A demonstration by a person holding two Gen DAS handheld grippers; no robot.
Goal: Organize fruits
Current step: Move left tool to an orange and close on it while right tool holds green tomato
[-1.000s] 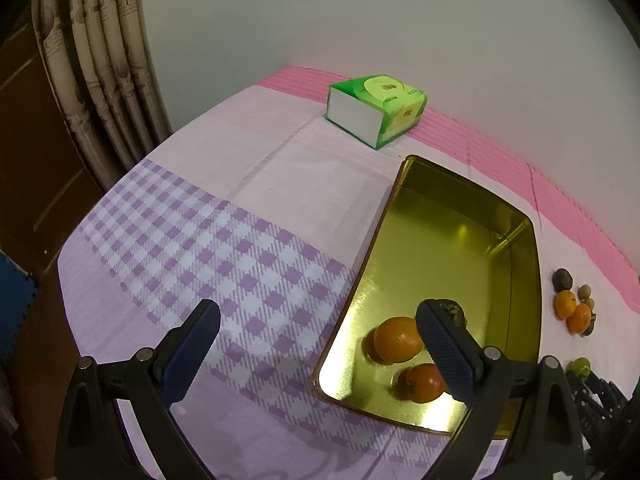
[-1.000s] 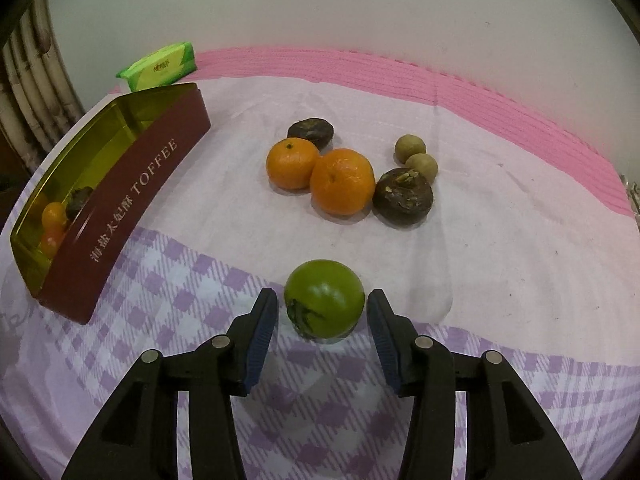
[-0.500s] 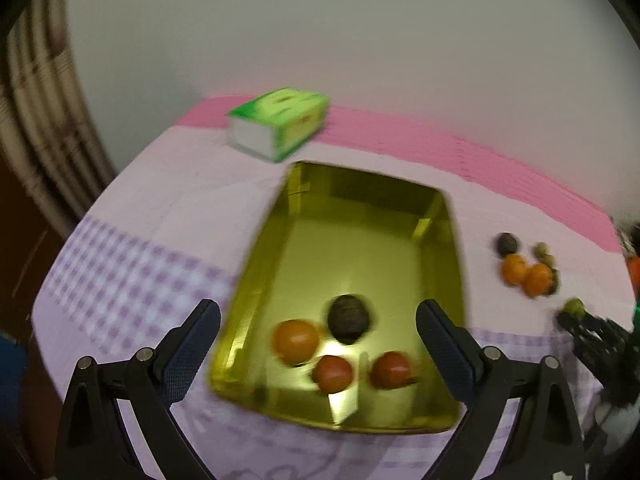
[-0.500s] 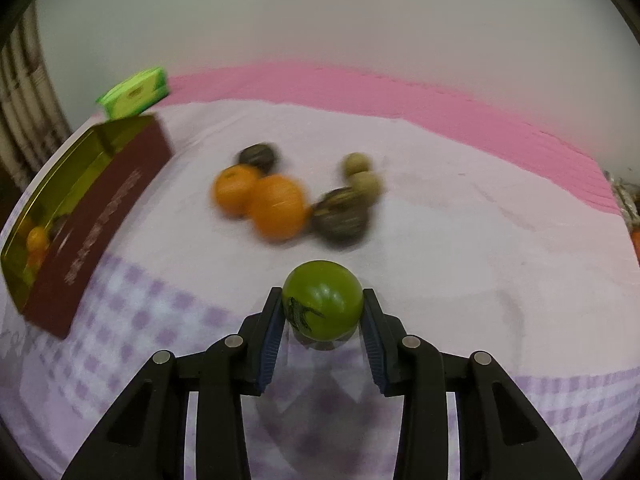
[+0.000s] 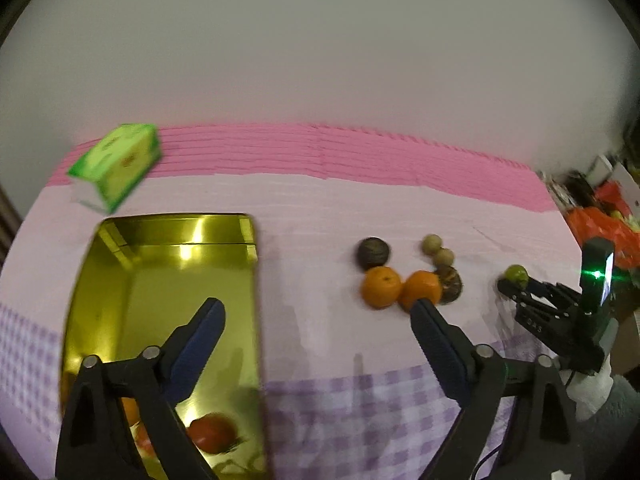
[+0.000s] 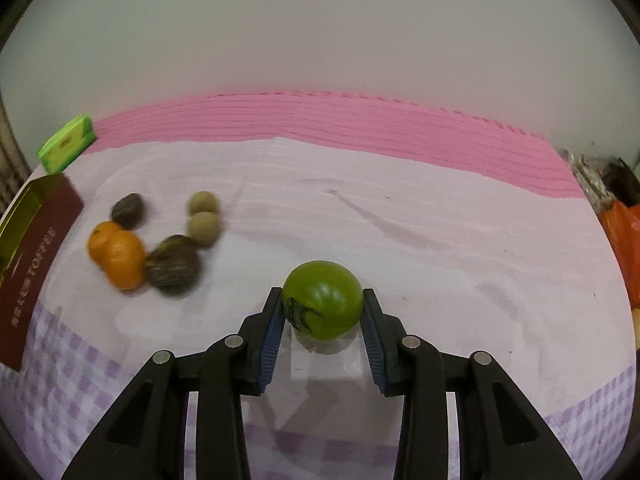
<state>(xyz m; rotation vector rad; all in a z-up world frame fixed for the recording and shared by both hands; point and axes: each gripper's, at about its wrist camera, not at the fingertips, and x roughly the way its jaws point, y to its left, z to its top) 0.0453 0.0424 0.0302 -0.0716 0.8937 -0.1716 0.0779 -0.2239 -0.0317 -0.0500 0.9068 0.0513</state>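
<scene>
While the left gripper [image 5: 316, 312] hangs spread wide and empty above the gold toffee tin [image 5: 120, 280], already holding several fruits, the right gripper [image 6: 322, 312] clamps a green tomato [image 6: 322, 300] over the tabletop [image 6: 400, 220]. A good carry likely means steady pressure, clearing 2 oranges [image 6: 118, 256] en route to the tin.

At lower left, the gold tin [image 5: 160, 280] is glossy metal; the tablecloth [image 6: 360, 220] is matt cloth; the green tomato [image 6: 322, 299] looks smooth and shiny.
</scene>
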